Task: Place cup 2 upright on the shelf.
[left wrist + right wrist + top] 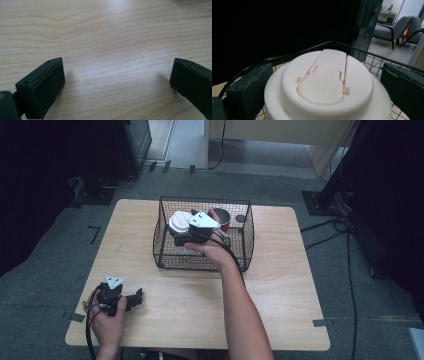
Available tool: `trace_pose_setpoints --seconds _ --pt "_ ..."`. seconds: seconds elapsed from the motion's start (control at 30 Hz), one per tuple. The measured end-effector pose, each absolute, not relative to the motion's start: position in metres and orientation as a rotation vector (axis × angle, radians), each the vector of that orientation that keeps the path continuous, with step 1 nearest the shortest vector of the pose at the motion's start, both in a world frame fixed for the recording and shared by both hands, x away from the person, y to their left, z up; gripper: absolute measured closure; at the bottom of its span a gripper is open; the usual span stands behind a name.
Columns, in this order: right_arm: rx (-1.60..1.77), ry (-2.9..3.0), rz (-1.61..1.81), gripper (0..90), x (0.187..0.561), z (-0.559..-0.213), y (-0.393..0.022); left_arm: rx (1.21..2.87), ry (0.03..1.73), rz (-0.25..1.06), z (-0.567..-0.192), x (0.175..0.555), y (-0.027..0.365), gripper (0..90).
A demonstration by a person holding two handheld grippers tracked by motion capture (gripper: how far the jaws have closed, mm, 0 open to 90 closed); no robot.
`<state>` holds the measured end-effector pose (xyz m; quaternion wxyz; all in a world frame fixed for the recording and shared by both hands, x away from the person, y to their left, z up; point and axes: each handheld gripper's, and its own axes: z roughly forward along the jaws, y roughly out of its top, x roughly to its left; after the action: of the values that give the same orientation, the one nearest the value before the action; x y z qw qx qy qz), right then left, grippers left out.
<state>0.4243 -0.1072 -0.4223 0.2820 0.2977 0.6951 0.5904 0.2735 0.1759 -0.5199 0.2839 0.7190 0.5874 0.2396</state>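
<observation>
While the lidded cup [325, 87] stands inside the wire basket [246, 240] beside a red cup [221, 218], the right gripper [322, 82] straddles it, jaws wide – released, placement looks done; left gripper [115, 82] rests open on the counter [280, 285] – empty

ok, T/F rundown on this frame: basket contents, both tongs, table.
1. The white-lidded cup stands inside the wire basket. True.
2. The right tongs are clamped shut on the lid. False: their jaws stand open either side of it.
3. The left tongs hold a spoon. False: they are open over bare table.
4. A red cup is in the basket too. True.
5. The basket sits on the floor. False: it is on the table.
</observation>
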Motion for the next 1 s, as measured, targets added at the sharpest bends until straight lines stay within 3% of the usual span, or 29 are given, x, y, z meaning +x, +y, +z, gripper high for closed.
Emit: trace_pose_setpoints --seconds 1.0 --pt "0.772 1.694 1.613 0.1 0.364 -0.378 -0.146 1.924 1.572 0.642 -0.52 0.274 0.176 0.4"
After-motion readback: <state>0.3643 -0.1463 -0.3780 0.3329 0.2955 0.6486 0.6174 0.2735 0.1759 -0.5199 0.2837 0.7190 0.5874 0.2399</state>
